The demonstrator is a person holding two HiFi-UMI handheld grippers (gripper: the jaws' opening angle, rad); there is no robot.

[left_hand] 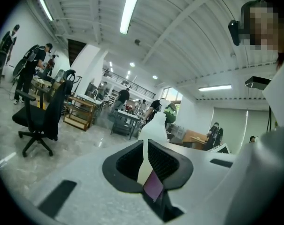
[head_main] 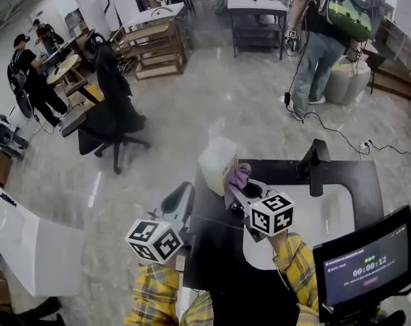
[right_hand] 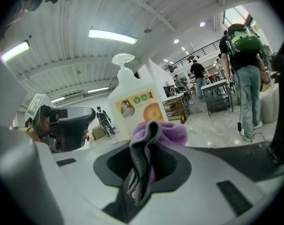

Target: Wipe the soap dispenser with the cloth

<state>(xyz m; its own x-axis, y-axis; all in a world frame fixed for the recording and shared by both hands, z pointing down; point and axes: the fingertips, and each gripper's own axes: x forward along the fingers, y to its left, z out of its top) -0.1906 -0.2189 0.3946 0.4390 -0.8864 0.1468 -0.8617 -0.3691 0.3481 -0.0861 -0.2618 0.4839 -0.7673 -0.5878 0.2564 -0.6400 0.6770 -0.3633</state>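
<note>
My right tongs (right_hand: 142, 165) clamp a purple cloth (right_hand: 163, 131); my left tongs (left_hand: 145, 161) are pressed together. The dispenser (right_hand: 131, 102) stands on the counter (head_main: 341, 172), just ahead. I should press the cloth flat on its side and wipe gently so it stays upright.

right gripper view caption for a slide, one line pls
Right gripper shut on a bunched purple cloth, with the white pump soap dispenser standing just beyond it.

In the head view, the cloth (head_main: 238, 176) hides the right flank of the soap dispenser (head_main: 215, 163). In the left gripper view, the left gripper (left_hand: 145, 165) masks its lower body. Its label (right_hand: 139, 108) print is too small to read.
</note>
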